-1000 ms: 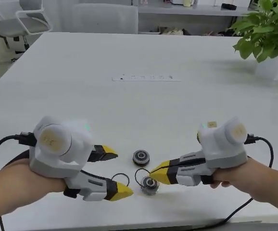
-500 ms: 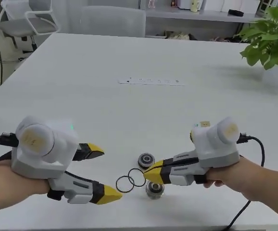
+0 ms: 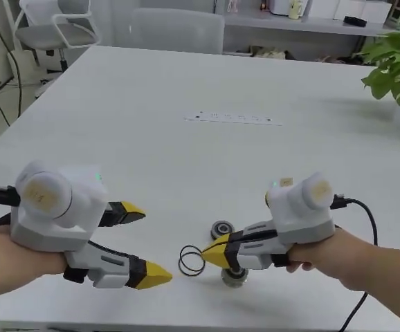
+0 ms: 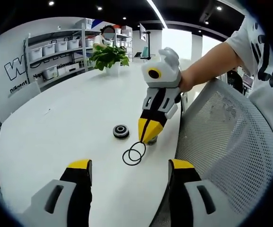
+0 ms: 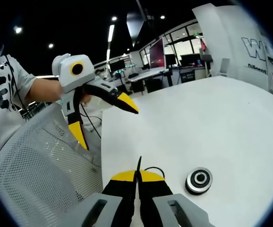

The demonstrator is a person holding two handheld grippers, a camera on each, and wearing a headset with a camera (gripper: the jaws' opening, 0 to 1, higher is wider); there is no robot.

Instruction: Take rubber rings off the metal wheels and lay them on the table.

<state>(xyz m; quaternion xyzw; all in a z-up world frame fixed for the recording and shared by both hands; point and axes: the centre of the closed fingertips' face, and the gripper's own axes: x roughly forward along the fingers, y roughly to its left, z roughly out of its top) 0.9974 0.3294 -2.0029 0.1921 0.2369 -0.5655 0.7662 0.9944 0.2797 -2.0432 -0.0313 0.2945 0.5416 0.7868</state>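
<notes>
Currently, right gripper (image 3: 210, 253) jaws are clamped on a rubber ring (image 3: 197, 260): thin, light, stretchy, so pinch the cord itself. Second ring (image 3: 185, 263) overlaps it on the table (image 3: 207, 159). Metal wheel (image 3: 222, 229) at 1 o'clock. Left gripper (image 3: 157, 245) jaws are apart at 9 o'clock.

Potted plant (image 3: 397, 69), power strip (image 3: 233, 118), chair (image 3: 51, 31)
</notes>
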